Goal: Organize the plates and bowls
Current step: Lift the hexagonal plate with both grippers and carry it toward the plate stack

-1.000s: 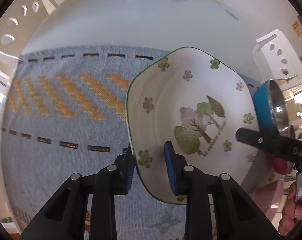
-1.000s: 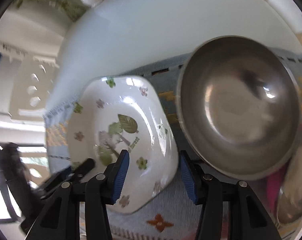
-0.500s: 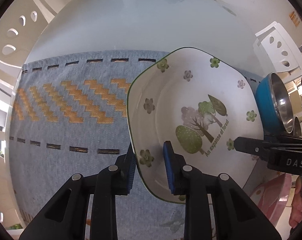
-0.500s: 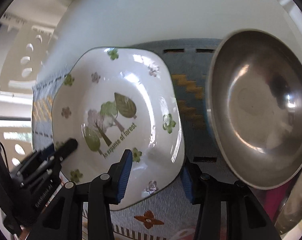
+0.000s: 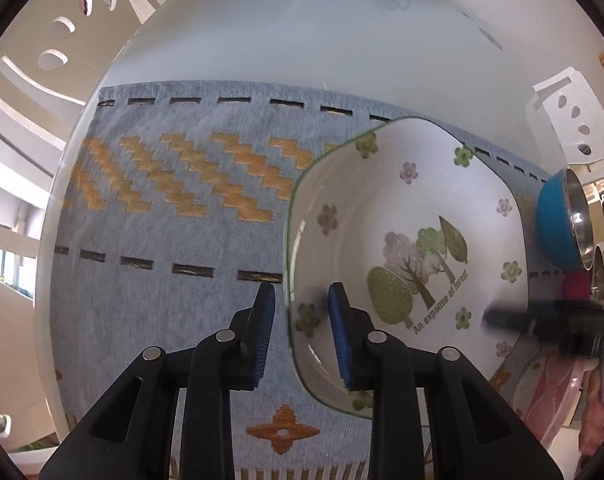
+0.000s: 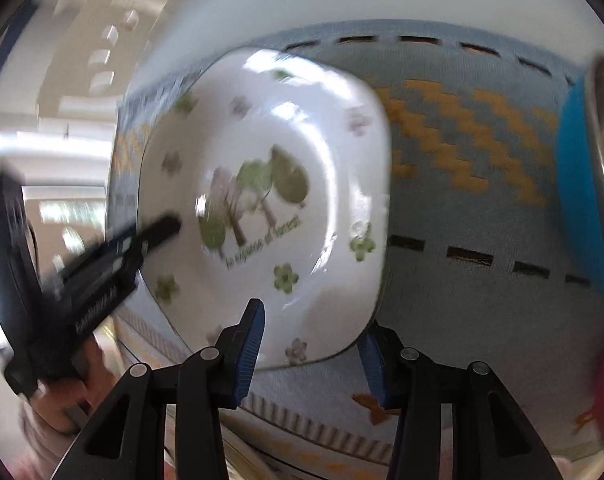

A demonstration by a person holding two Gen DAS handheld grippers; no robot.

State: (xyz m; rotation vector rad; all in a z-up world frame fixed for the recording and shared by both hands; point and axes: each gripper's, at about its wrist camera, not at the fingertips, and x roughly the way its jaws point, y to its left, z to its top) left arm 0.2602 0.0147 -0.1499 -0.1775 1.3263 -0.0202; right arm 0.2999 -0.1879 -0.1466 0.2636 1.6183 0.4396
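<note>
White table (image 5: 302, 44), carrying a blue woven placemat (image 5: 174, 240) with orange zigzags and dashed slots that extends ahead of both sets of jaws. On the placemat lies a white dish (image 5: 414, 264) with rounded corners, a green rim line, small printed flowers and a central tree motif with lettering. Left gripper (image 5: 302, 332): jaws parted, straddling the near-left rim of the dish, one blue pad outside the rim over the placemat, the other inside the well; whether the pads touch the rim cannot be told. Right gripper (image 6: 310, 354): jaws spread wide, the near corner of the dish (image 6: 270, 200) lying between them, with a gap visible at each pad; this view is motion-blurred. Blue bowl (image 5: 558, 224) with a steel lining, beyond the far right of the left jaws, apart from the dish. Pink item (image 5: 542, 392) at lower right of the left jaws, partly hidden.
</note>
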